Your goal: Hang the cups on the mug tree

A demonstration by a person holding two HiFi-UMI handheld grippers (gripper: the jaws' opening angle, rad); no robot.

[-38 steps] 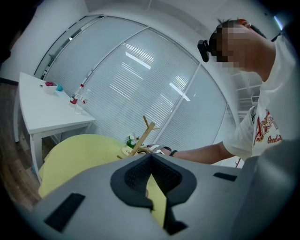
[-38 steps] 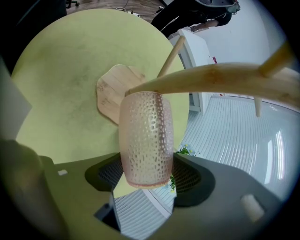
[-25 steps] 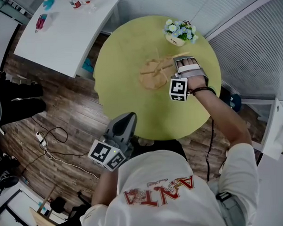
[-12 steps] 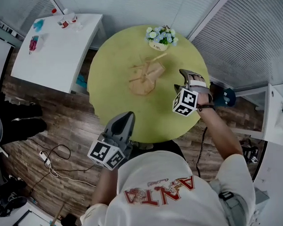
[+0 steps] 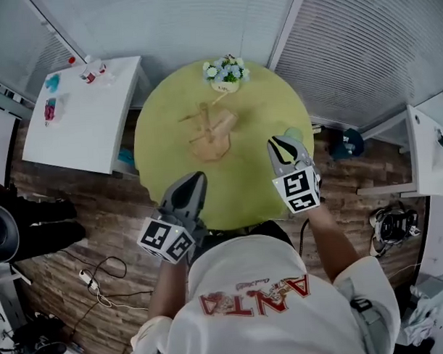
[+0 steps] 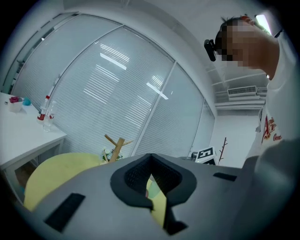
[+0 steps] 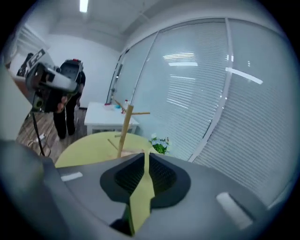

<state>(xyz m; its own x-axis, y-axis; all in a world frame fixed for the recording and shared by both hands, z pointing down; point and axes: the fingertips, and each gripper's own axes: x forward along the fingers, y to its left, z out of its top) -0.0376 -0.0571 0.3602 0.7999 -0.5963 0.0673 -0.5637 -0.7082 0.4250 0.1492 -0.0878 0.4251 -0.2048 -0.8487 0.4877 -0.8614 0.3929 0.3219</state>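
Note:
The wooden mug tree [image 5: 207, 129] stands near the middle of the round yellow-green table [image 5: 258, 186], and its pegs look bare. It also shows in the left gripper view [image 6: 118, 146] and the right gripper view [image 7: 125, 129]. My right gripper [image 5: 278, 141] hovers over the table's right side, apart from the tree. Its jaws are closing with nothing between them, and the tips meet [image 7: 145, 154]. A small pale green round thing [image 5: 295, 134], too blurred to name, lies beside it. My left gripper [image 5: 195, 179] hangs over the near edge, jaws together [image 6: 151, 157] and empty.
A pot of flowers [image 5: 224, 72] sits at the table's far edge. A white side table [image 5: 81, 112] with small bottles stands to the left. A person in dark clothes [image 7: 68, 98] stands on the wooden floor. Window blinds close off the far side.
My right gripper has drawn back from the mug tree toward the table's right near side. The left gripper has stayed at the near edge.

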